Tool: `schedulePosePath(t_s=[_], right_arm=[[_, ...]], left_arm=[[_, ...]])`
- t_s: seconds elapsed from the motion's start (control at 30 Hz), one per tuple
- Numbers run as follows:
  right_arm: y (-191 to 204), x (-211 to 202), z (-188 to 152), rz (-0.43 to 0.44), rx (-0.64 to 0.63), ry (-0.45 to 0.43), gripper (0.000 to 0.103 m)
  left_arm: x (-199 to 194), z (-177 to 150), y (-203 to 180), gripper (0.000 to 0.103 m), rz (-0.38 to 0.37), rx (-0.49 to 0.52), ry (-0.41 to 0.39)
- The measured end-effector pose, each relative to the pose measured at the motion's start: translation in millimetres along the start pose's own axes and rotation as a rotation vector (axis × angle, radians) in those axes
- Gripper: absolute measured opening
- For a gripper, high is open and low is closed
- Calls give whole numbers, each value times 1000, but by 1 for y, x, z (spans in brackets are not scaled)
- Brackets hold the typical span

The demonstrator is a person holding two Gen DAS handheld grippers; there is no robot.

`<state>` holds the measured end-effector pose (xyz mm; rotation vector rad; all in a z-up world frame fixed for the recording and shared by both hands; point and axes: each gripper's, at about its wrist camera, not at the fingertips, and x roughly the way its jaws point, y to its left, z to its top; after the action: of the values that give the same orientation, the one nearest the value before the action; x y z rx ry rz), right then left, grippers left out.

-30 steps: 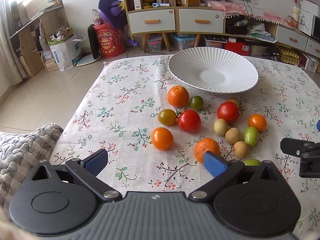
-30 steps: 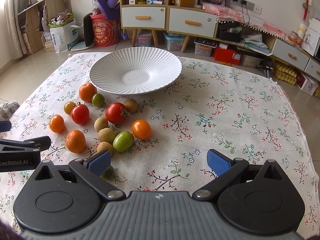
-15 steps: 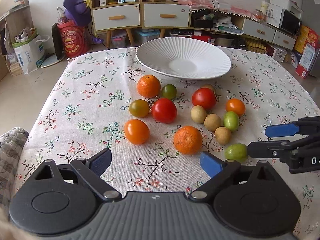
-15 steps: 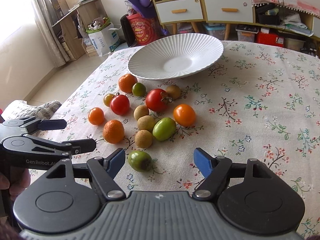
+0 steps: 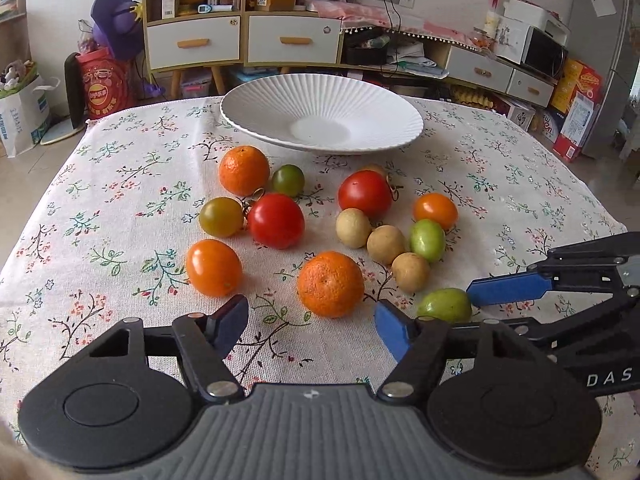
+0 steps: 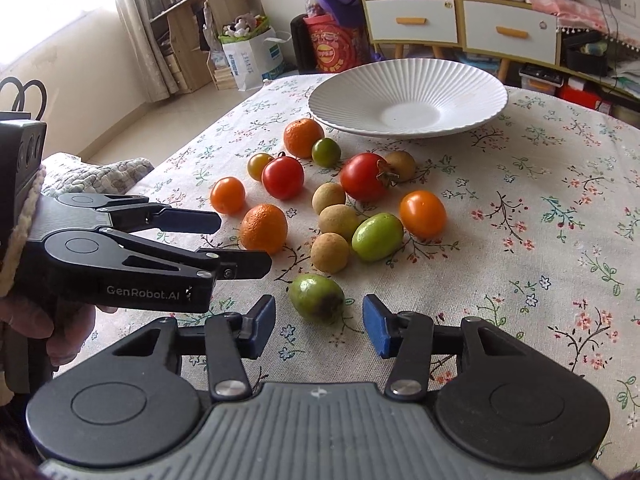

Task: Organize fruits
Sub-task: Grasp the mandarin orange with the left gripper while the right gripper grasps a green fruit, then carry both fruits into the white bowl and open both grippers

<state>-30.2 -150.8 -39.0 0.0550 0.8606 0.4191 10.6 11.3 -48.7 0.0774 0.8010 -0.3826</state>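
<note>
Several fruits lie loose on the flowered tablecloth in front of an empty white ribbed plate. My left gripper is open just short of the near orange mandarin. My right gripper is open, its blue pads on either side of a green fruit with a dark spot, not touching it. That green fruit also shows in the left wrist view beside the right gripper's blue fingertip. Red tomatoes, orange tomatoes and tan round fruits lie behind.
A grey quilted cushion sits off the table's left edge. Cabinets with white drawers, a red bag and boxes stand on the floor beyond the table's far edge.
Both grippers have moved forward and lower toward the fruit. The right gripper has swung left and now straddles the spotted green fruit. The left now faces the near mandarin.
</note>
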Motion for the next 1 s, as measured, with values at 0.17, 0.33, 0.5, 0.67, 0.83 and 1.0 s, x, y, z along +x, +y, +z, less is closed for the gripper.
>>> schedulePosePath(t_s=[0.17,0.33,0.5,0.67,0.83,1.0], right_arm=[[-1,1,-1,-8,-8,-14,39],[2,5,-1,-4,-26,-22,31],[6,5,0,-9,-53,-30,27],[6,3,1,-12,-52,-28,26],[7,-2,6,-8,-47,-46,26],[4,-6,15,-24,-31,-65,26]], left_arm=[[8,0,0,55,-2,10,-12],[11,-1,-1,47,-10,13,-45],[11,1,1,33,-34,-7,-56],[10,2,-1,28,-27,-15,-50],[9,5,0,27,-12,-20,-34],[8,11,0,27,-7,-31,-32]])
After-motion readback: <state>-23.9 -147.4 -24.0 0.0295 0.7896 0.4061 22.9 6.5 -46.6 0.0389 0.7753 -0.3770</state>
